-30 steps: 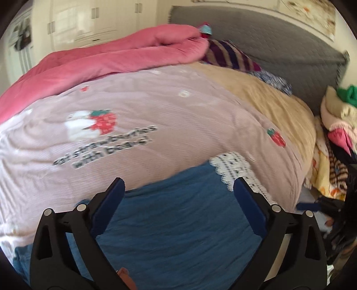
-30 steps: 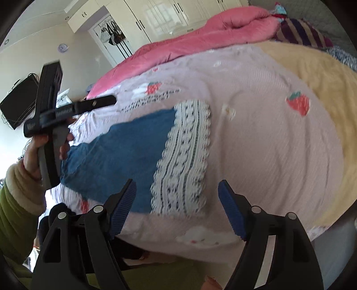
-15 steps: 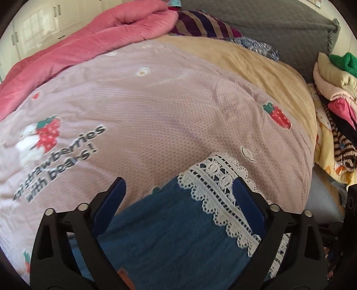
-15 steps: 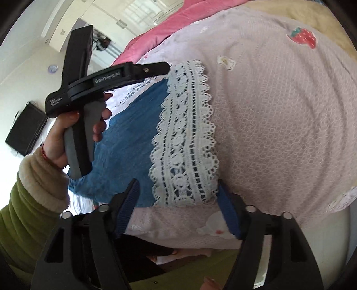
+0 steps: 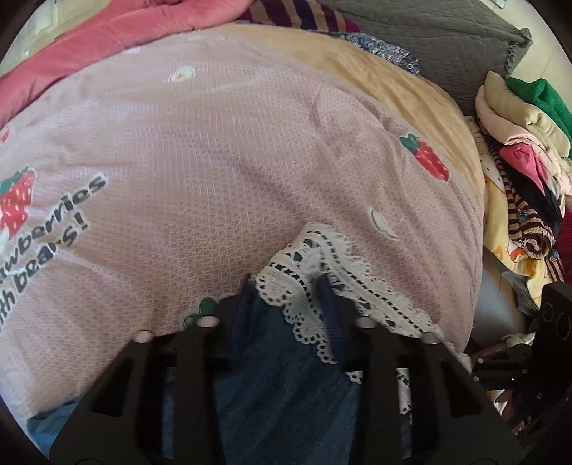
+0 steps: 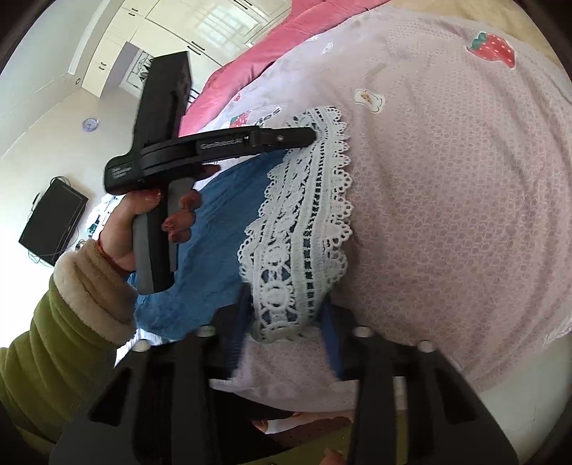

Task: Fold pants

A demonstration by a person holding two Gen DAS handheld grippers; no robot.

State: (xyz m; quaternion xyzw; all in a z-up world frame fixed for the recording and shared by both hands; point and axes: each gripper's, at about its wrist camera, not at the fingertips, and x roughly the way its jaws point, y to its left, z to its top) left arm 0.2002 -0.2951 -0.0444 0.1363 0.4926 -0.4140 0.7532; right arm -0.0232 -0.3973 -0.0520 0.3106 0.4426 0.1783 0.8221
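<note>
Blue pants (image 5: 271, 386) with a white lace hem (image 5: 321, 264) lie on a pink strawberry-print quilt (image 5: 214, 150). My left gripper (image 5: 286, 297) has its fingers closed in around the far corner of the lace hem; it also shows from the side in the right wrist view (image 6: 307, 136), its tip on the lace. My right gripper (image 6: 286, 314) has its fingers closed in around the near corner of the lace hem (image 6: 296, 250). The blue pants (image 6: 228, 214) stretch away to the left under the left hand.
A pink duvet (image 5: 107, 32), a tan blanket (image 5: 375, 71) and a grey headboard (image 5: 429, 32) lie beyond. A pile of folded clothes (image 5: 522, 136) stands at the right. The quilt's near edge (image 6: 357, 390) drops off below the right gripper.
Both grippers have moved down onto the lace hem and their fingers have closed from wide open to gripping its two corners.
</note>
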